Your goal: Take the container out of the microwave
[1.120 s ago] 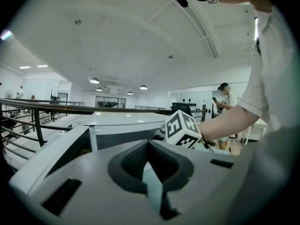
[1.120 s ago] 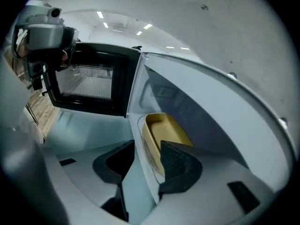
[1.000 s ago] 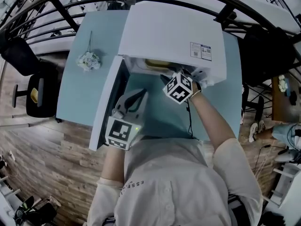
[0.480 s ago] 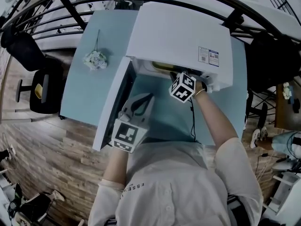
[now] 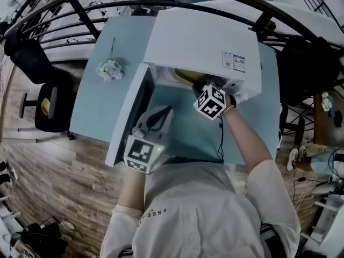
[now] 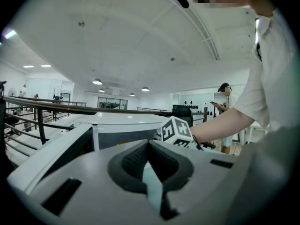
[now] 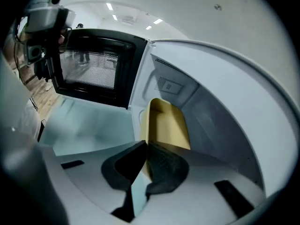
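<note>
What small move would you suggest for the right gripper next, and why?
Probably draw the right gripper back out of the microwave: its jaws have just been closing and pinch the near rim of the yellow container, and the door stands open.

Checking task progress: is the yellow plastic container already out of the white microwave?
No, the yellow plastic container sits well inside the cavity of the white microwave.
</note>
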`<action>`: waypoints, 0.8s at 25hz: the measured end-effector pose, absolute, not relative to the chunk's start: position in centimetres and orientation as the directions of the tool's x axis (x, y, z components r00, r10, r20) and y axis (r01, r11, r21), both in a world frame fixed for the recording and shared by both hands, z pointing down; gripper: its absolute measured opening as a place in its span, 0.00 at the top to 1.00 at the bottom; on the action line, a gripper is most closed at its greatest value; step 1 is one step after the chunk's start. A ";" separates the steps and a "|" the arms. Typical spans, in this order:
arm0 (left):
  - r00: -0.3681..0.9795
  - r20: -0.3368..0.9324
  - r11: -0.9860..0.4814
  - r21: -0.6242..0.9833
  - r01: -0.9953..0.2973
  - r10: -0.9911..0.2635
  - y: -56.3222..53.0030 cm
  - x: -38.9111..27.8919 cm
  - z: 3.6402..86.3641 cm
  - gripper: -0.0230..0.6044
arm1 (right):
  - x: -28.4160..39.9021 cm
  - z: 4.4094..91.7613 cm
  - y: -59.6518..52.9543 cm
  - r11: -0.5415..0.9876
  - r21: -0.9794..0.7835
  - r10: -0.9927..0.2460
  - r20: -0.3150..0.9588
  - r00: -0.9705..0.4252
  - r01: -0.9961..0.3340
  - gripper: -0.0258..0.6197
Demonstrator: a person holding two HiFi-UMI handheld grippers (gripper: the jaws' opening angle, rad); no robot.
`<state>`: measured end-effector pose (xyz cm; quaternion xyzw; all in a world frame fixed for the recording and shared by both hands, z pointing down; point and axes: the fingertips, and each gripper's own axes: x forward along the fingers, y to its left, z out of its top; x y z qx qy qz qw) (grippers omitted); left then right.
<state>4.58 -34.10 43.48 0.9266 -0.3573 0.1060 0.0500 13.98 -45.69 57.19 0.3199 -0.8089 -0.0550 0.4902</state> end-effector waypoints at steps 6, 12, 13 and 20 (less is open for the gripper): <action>0.727 0.208 -0.744 -0.001 -0.668 -0.654 -32.3 4.7 42.4 0.97 | 12.9 56.1 -41.4 0.814 0.390 -0.550 0.755 -0.357 -0.430 0.91; 0.707 0.224 -0.727 -0.009 -0.687 -0.671 -29.5 4.0 42.7 0.97 | 13.0 54.7 -36.6 0.810 0.350 -0.550 0.731 -0.404 -0.471 0.91; 0.704 0.225 -0.724 -0.012 -0.689 -0.674 -29.0 3.9 42.6 0.97 | 13.0 54.3 -35.8 0.806 0.344 -0.556 0.721 -0.414 -0.482 0.91; 0.698 0.217 -0.717 -0.015 -0.697 -0.682 -24.5 3.6 41.8 0.97 | 13.3 51.4 -29.2 0.767 0.313 -0.605 0.643 -0.470 -0.560 0.91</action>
